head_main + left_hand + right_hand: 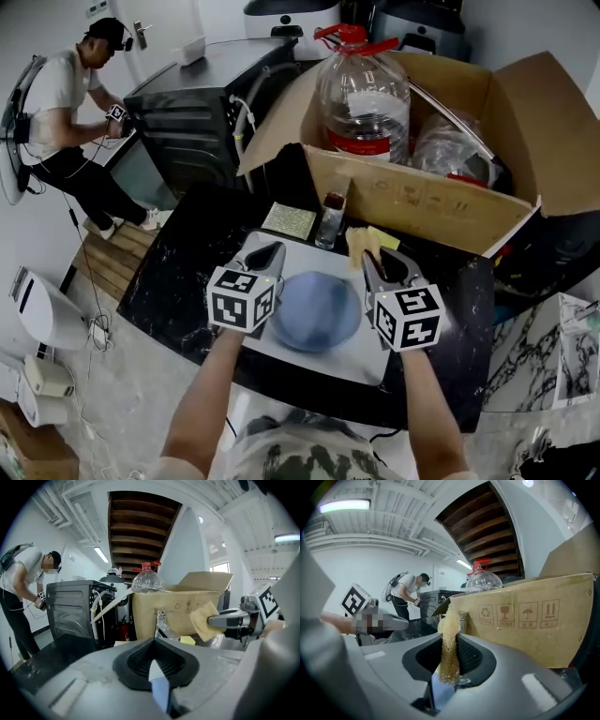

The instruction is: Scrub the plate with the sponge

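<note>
Though tough to judge height-wise, pinching sponge (449, 620) in right gripper (368, 255) just past far rim of plate (316, 314) — left gripper (270, 251) closed alongside.

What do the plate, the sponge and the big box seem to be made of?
Plate: smooth blue, faint sheen, probably plastic or glazed ceramic; I cannot tell which. Sponge: yellow foam, matte, with open grainy pores. Box: brown cardboard, matte, with folded flaps and printed handling symbols.
</note>
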